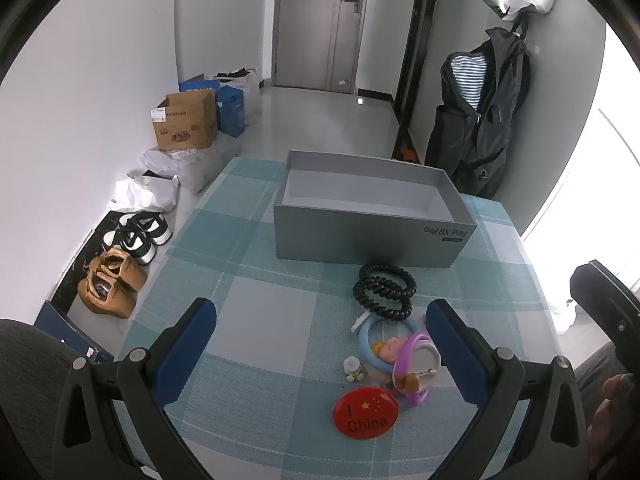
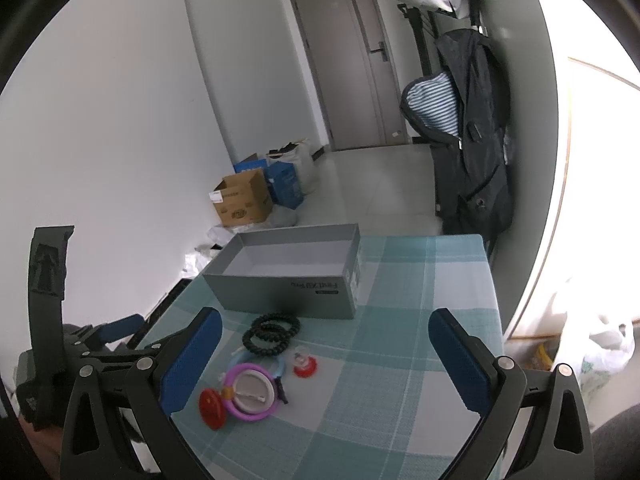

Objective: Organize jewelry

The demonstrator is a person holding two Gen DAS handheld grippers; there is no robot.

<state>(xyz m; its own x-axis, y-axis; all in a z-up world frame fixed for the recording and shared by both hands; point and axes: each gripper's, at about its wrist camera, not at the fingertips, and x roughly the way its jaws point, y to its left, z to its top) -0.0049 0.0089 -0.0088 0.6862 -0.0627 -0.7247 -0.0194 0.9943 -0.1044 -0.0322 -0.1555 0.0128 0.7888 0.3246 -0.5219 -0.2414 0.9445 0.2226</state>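
Note:
An empty grey box (image 1: 360, 240) (image 2: 280, 292) stands on the checked tablecloth (image 1: 260, 320). In front of it lie two black coil hair ties (image 1: 384, 290) (image 2: 272, 332), a light blue ring (image 1: 372, 344), a purple ring with a white disc (image 1: 416, 364) (image 2: 250, 392), a red "China" badge (image 1: 366, 412) (image 2: 212, 408) and a small red-and-clear ring (image 2: 304, 362). My left gripper (image 1: 320, 344) is open above the cloth, the pile just left of its right finger. My right gripper (image 2: 324, 356) is open, the pile near its left finger.
The table's left edge drops to a floor with shoes (image 1: 136, 236), a tan bag (image 1: 108, 288), plastic bags and cardboard boxes (image 1: 186, 124). A dark jacket (image 1: 484, 112) hangs at the far right. A door (image 1: 320, 24) is behind.

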